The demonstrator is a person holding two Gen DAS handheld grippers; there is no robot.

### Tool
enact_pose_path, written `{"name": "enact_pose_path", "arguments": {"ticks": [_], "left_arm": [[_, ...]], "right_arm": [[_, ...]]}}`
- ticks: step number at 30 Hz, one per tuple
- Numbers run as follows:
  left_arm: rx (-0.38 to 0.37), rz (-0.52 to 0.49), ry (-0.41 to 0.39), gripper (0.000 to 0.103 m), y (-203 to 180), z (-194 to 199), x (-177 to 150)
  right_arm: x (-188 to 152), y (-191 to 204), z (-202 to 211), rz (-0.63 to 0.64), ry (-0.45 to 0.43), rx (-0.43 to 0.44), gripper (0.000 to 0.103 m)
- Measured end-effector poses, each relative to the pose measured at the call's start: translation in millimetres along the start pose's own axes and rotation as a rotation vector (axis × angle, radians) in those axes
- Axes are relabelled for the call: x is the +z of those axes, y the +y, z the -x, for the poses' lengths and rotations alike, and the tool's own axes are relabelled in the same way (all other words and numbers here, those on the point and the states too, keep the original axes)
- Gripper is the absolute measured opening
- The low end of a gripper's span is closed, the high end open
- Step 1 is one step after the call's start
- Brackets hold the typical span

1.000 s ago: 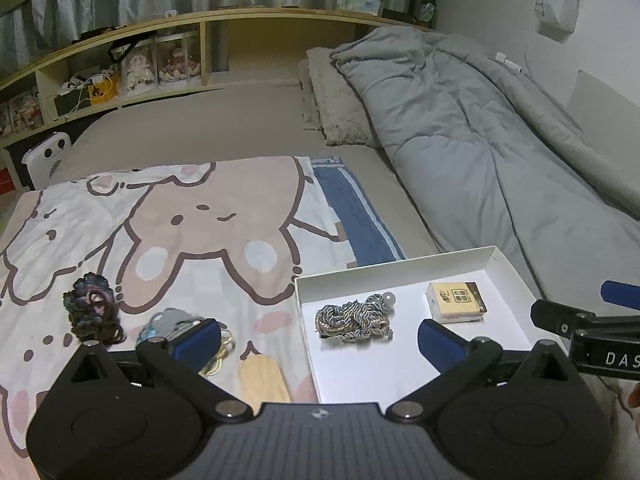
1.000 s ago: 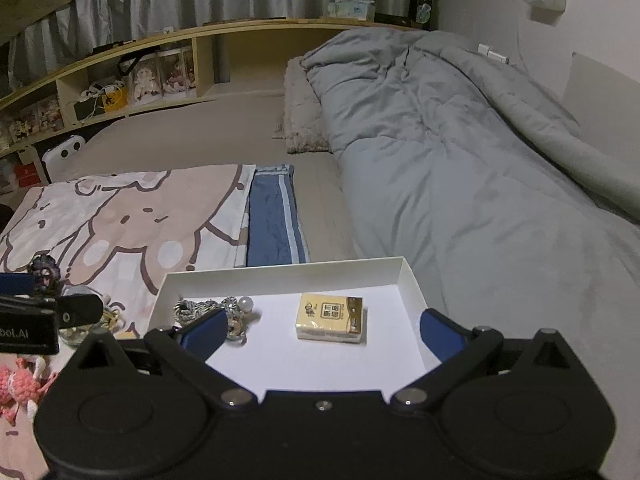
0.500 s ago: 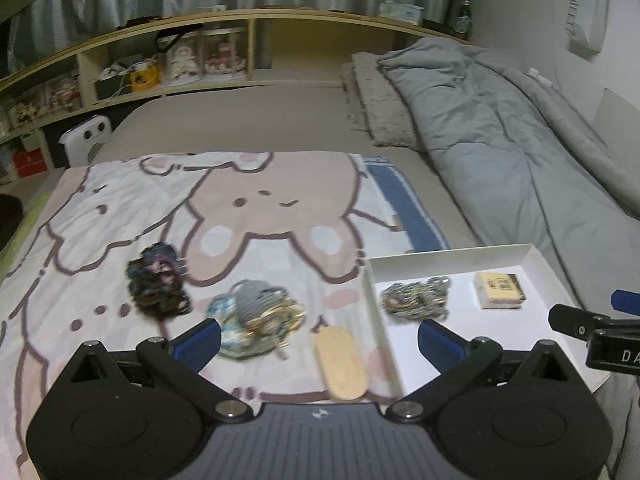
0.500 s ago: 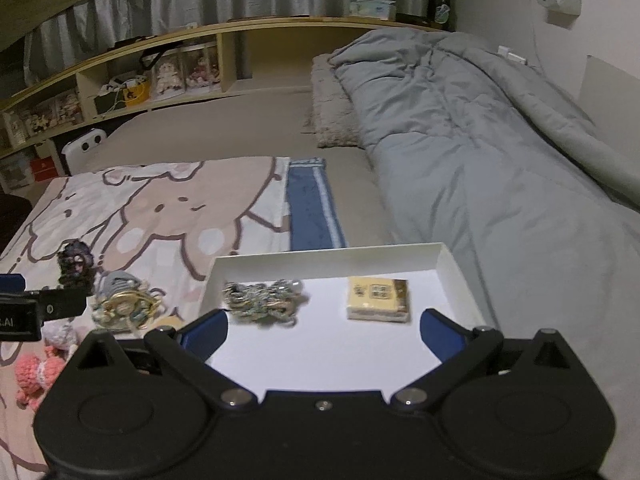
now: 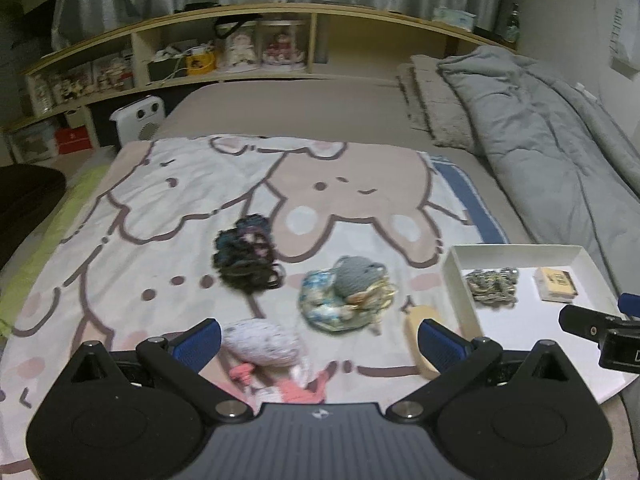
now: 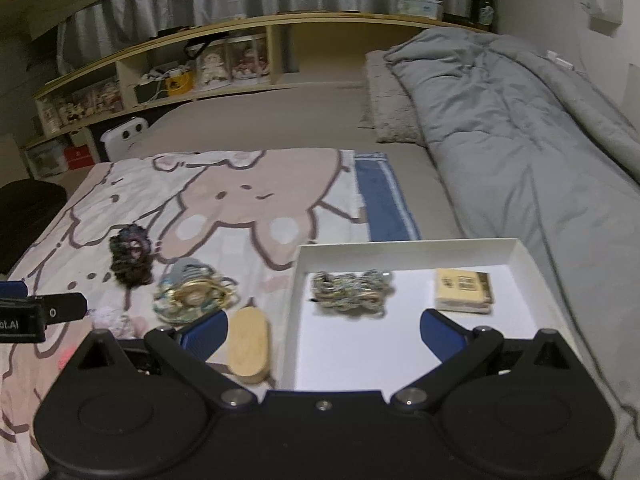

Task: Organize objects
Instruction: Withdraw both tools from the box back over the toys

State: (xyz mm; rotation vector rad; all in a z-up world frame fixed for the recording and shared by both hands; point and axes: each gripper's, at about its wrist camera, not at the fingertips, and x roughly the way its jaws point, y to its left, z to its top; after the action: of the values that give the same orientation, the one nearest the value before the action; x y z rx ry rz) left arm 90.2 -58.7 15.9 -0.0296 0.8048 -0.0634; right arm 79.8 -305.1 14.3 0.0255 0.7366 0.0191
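1. Grippers come first, close to me. The left gripper (image 5: 318, 342) is spread wide and holds nothing. The right gripper (image 6: 324, 334) is spread wide too, with nothing between its fingers.
2. A moment ago the left gripper pointed at the white tray (image 5: 460, 280). Now it has swung over to the loose things on the bunny blanket (image 5: 168, 200). I think that means it is picking which thing goes in next.
3. Right under the left gripper lies a soft white speckled pouch (image 5: 260, 344), with a pink knitted toy (image 5: 296, 390) just in front of it, partly hidden.
4. Beside the tray's left wall lies a small wooden brush (image 6: 248, 344). It sits on the blanket, not in the tray.
5. A little farther is a pile with a grey ball of yarn and blue cloth (image 5: 348, 292), with gold loops tangled in it. It looks blurry.
6. To the left of that pile, and a bit farther, is a dark tangle of hair ties (image 5: 246, 254).
7. In the tray lie a silver braided chain (image 6: 350, 290) and a small yellow box (image 6: 462, 290). They are apart from each other. So two things look sorted, and about five wait on the blanket.
8. Far off are the grey quilt (image 6: 520, 128), the bed and the wooden shelf (image 5: 280, 14) with dolls.
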Motion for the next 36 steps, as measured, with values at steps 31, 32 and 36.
{"name": "enact_pose_path", "arguments": {"ticks": [31, 32, 36], "left_arm": [[0.123, 0.053, 0.07, 0.103, 74.7, -31.8, -36.2], [0.124, 0.059, 0.082, 0.103, 75.2, -34.6, -38.6], [0.109, 0.076, 0.137, 0.103, 73.8, -44.8, -50.7]], "right_arm": [[-24.6, 85.7, -46.4, 0.011, 0.039, 0.129, 0.103], [-25.3, 87.5, -50.1, 0.009, 0.045, 0.13, 0.103], [-25.8, 94.1, -64.3, 0.01, 0.061, 0.124, 0.103]]}}
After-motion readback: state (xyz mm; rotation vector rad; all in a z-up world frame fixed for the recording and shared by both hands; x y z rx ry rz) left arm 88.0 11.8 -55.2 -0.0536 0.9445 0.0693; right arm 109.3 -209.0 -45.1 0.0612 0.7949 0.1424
